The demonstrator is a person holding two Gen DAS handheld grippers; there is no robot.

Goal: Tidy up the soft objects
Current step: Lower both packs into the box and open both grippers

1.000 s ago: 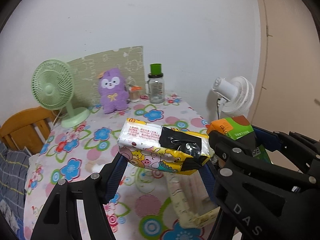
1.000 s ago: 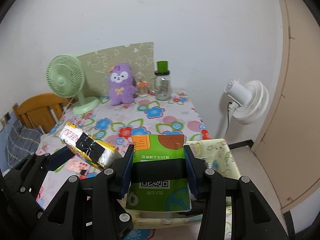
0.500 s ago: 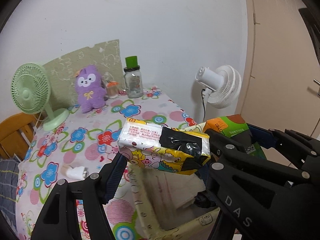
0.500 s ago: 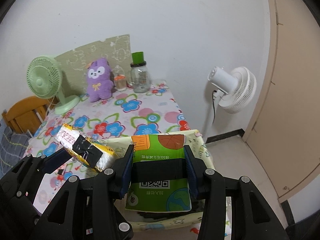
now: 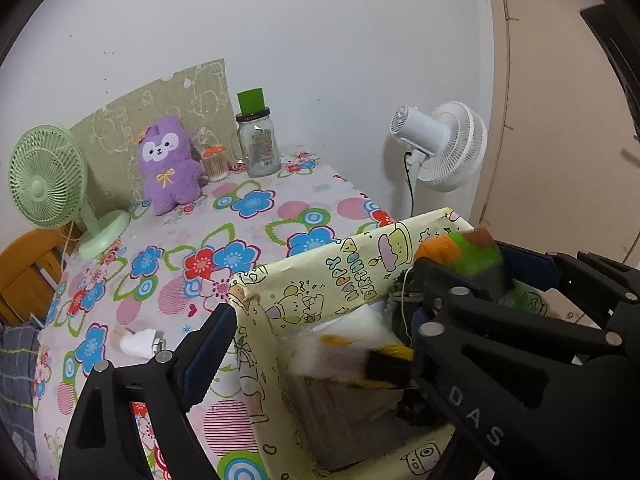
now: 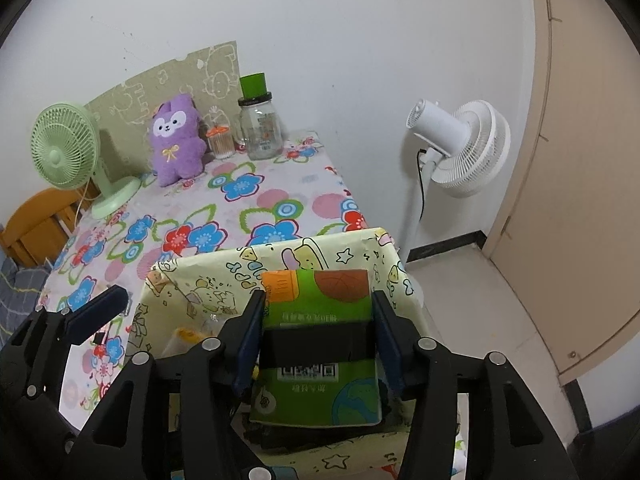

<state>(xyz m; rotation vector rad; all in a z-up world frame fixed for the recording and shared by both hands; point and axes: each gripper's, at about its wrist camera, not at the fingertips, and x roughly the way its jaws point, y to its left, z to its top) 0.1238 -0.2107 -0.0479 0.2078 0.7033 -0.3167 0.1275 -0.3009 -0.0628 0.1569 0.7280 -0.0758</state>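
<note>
Box [image 6: 352, 246] of pale yellow cartoon-printed card fills the lower centre of both views, standing at the near edge of the flowered worktop [image 5: 256, 204]. The left hand-held gripper [image 5: 316, 344] hangs over the box's opening with its jaws wide; they have just been opening, and the yellow-and-white soft pack [image 5: 348, 354] shows blurred between them, clear of both pads, inside the box. The right hand-held gripper [image 6: 318, 334] sits at lower centre of its own view, its jaws having just been opening too; the green soft pack [image 6: 320, 316] stands between the blue pads, over the box's right half, with a thin gap visible on each side, though whether the pads still touch it lower down cannot be told. At the upper left of each frame a purple plush toy [image 6: 176, 140] stands near the wall beside a green desk fan [image 6: 66, 146] and a glass jar [image 6: 260, 132]. A white floor fan [image 6: 460, 148] stands to the right of the worktop.
</note>
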